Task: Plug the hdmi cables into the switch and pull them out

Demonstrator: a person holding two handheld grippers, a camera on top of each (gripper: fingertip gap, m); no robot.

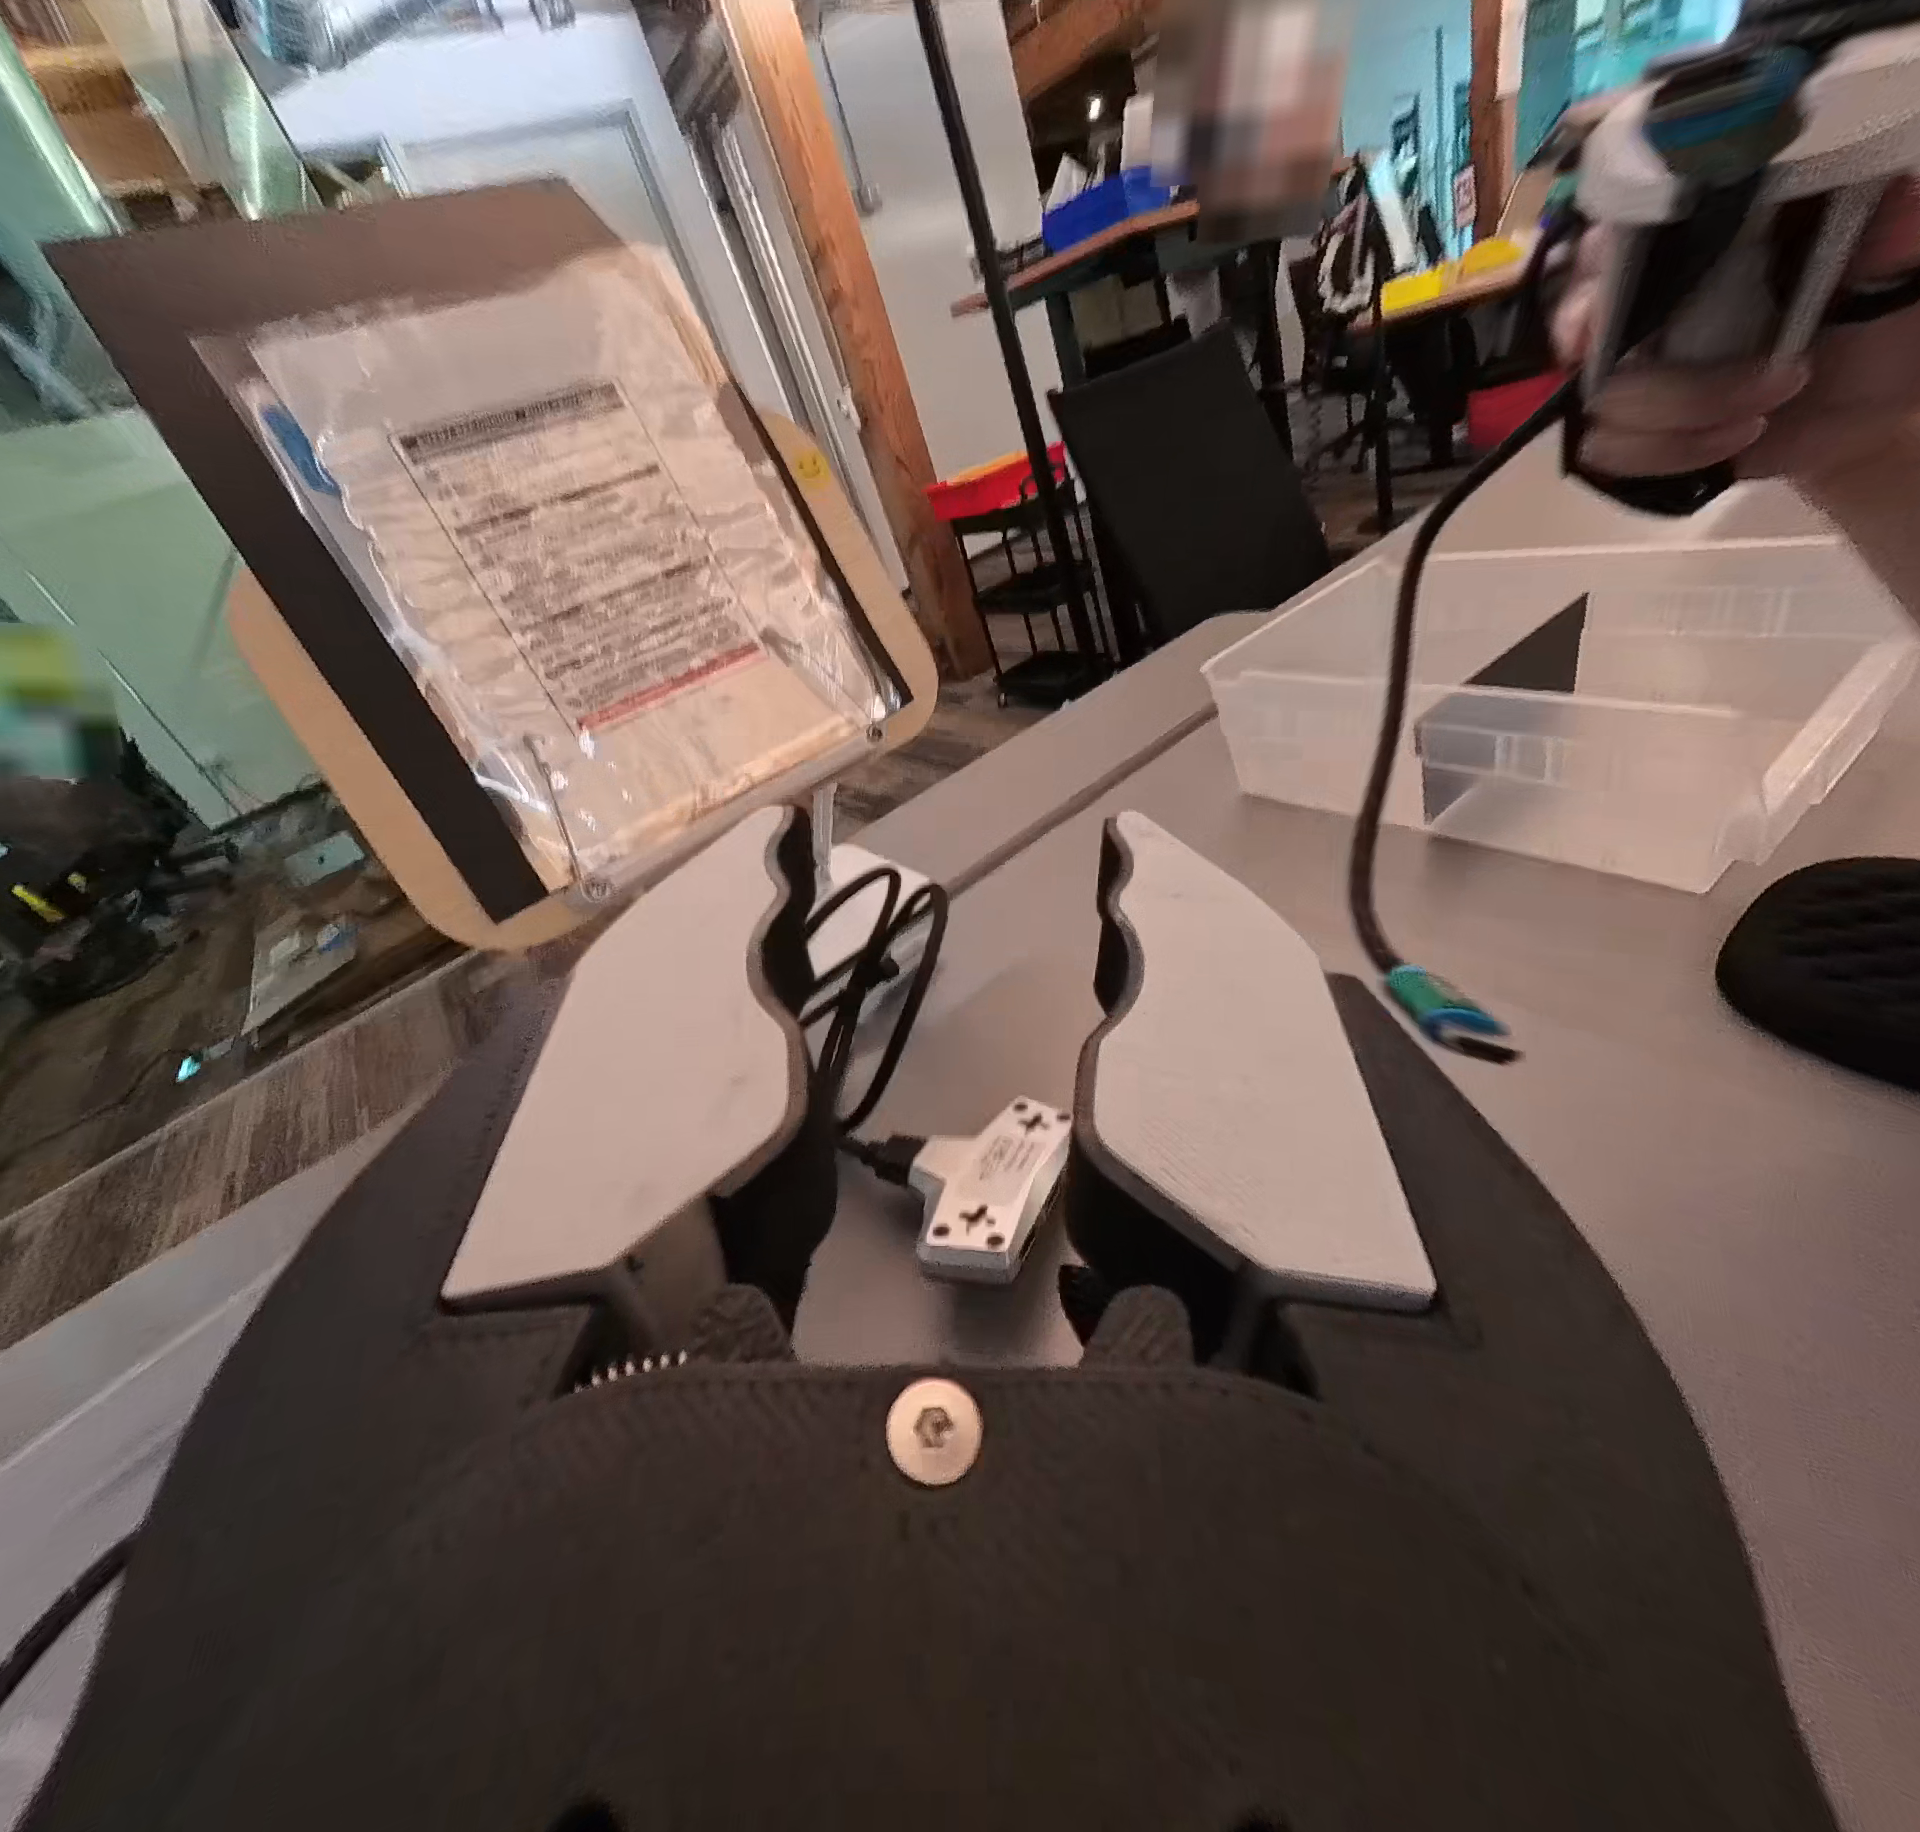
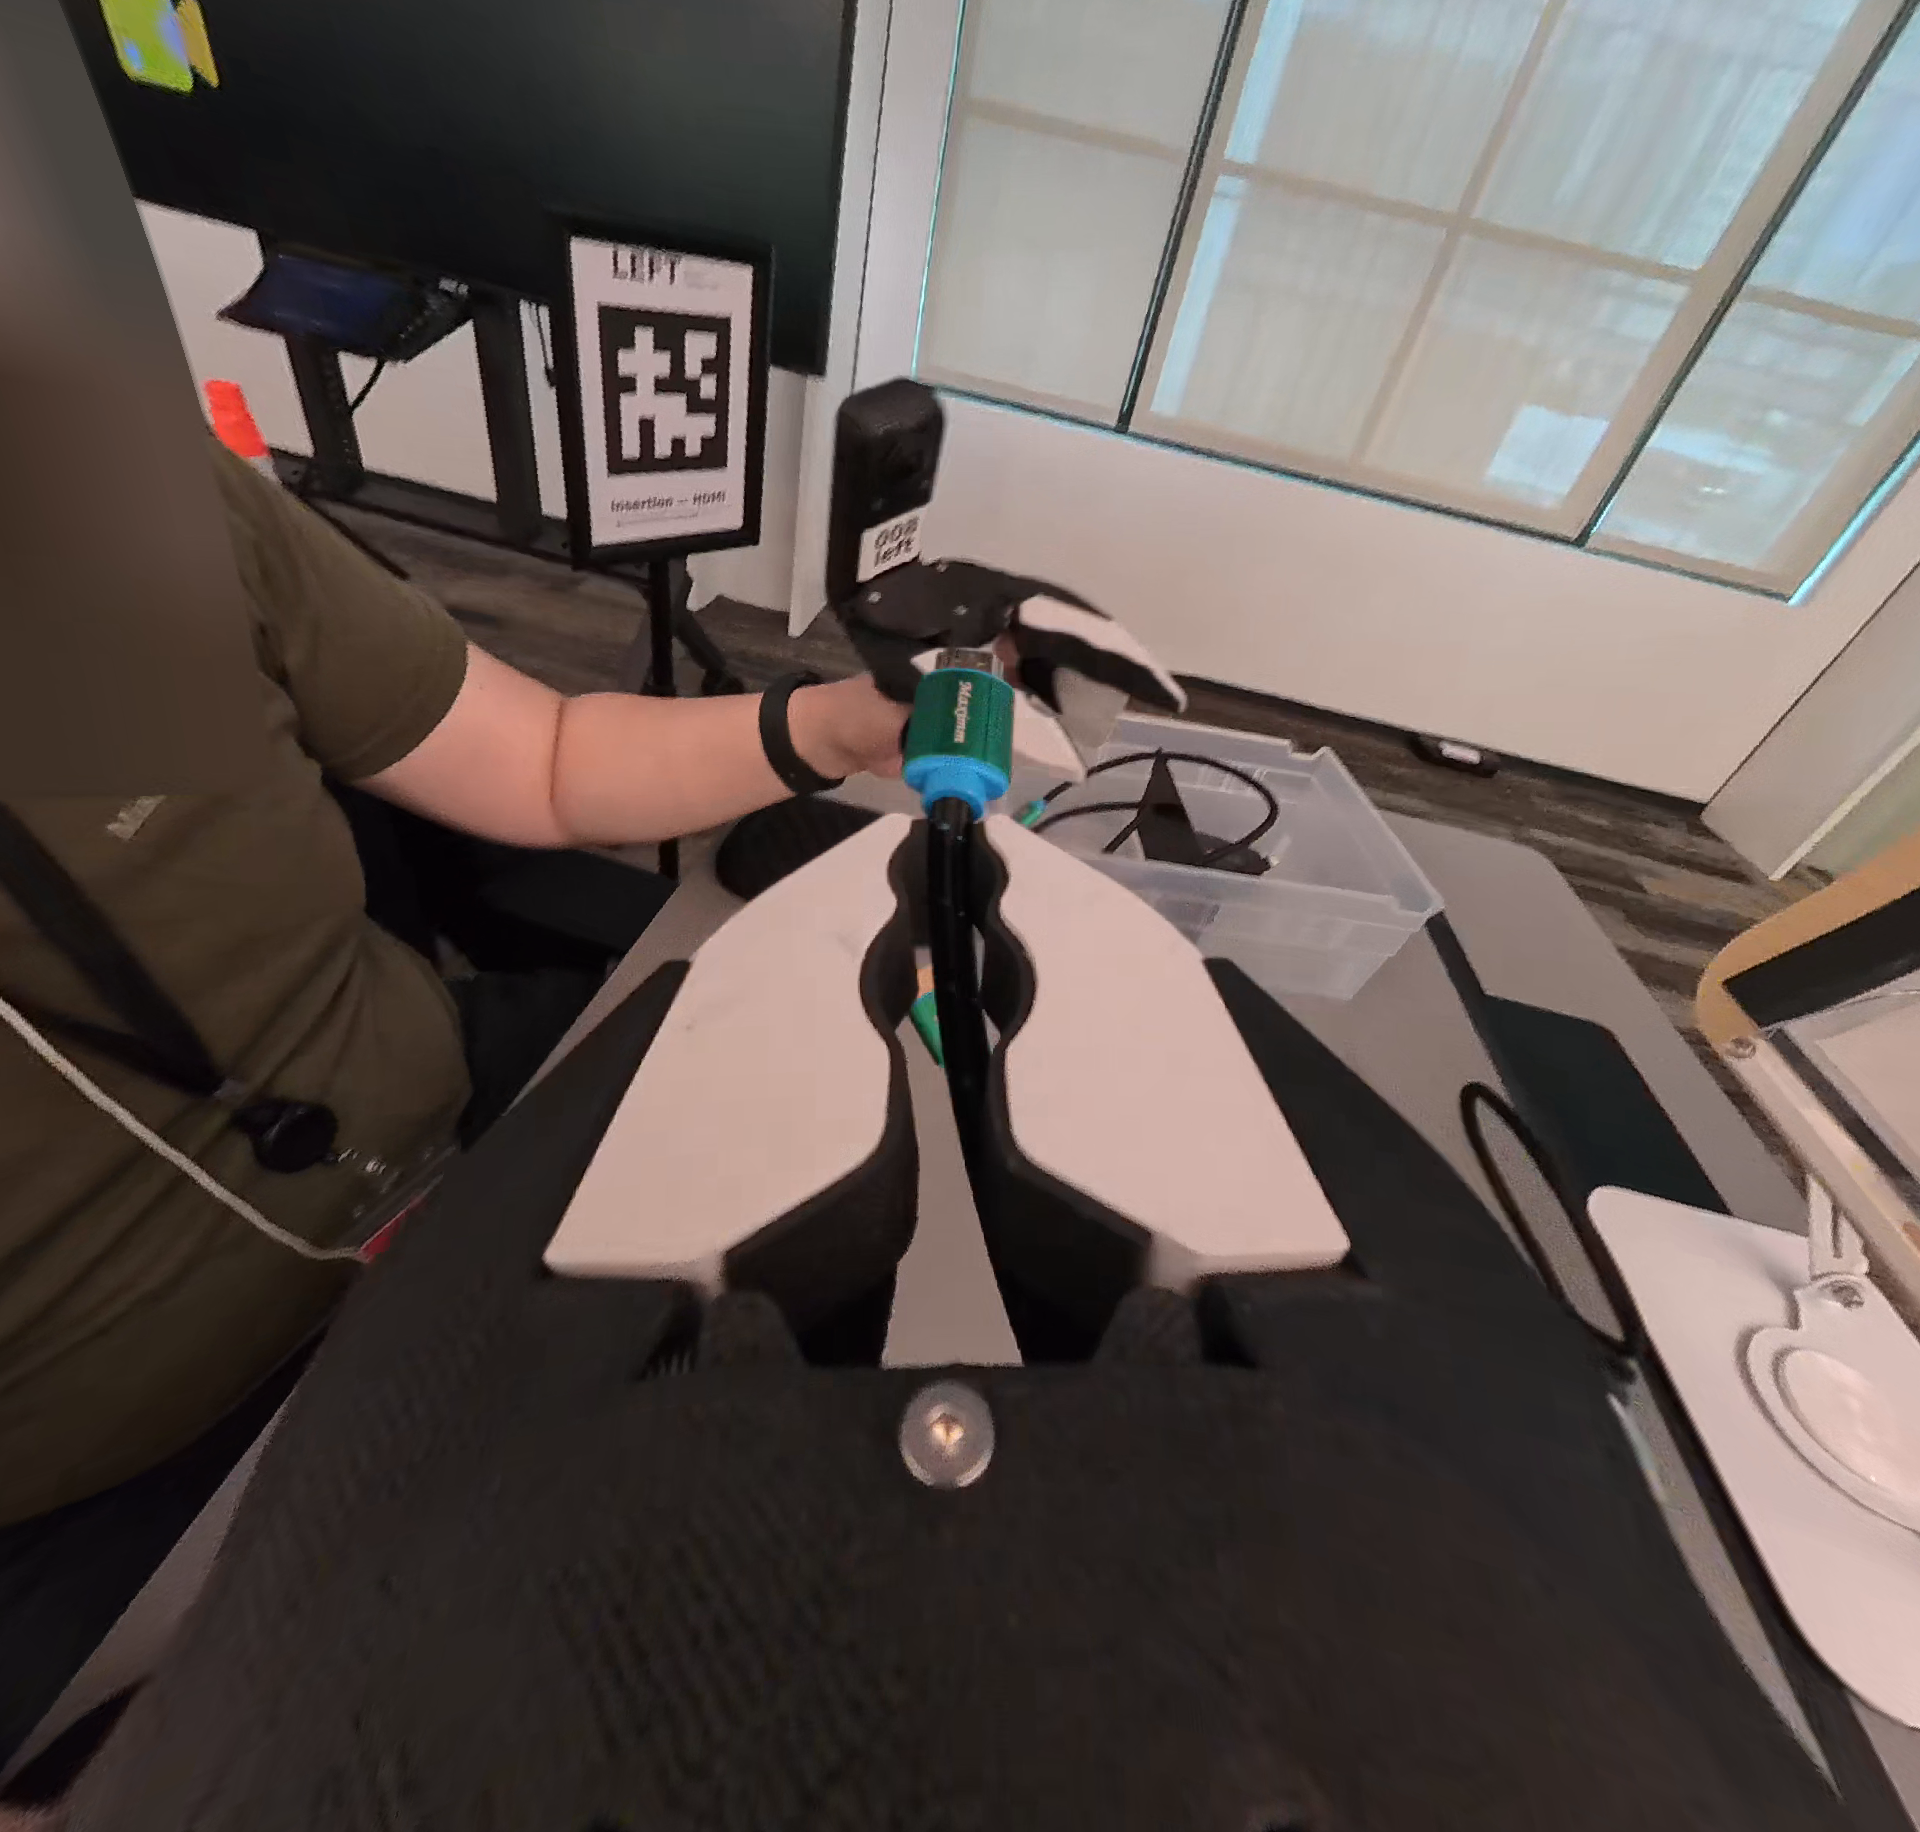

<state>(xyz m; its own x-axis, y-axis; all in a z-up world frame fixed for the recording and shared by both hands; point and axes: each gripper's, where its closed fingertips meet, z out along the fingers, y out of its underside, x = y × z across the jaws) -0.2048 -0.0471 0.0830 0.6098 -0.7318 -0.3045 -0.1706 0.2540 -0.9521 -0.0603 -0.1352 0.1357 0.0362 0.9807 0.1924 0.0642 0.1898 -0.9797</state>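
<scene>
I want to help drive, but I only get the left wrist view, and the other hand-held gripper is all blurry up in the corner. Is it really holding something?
Observer: Yes. The right hand-held gripper is shut on a black braided cable, just below its green-and-blue plug.
Operator: Is that plug stuck into anything?
Observer: No. Its silver tip sticks out bare, in the air.
Operator: Is there another cable anywhere?
Observer: A thin black cable loop lies inside the clear plastic bin.
</scene>
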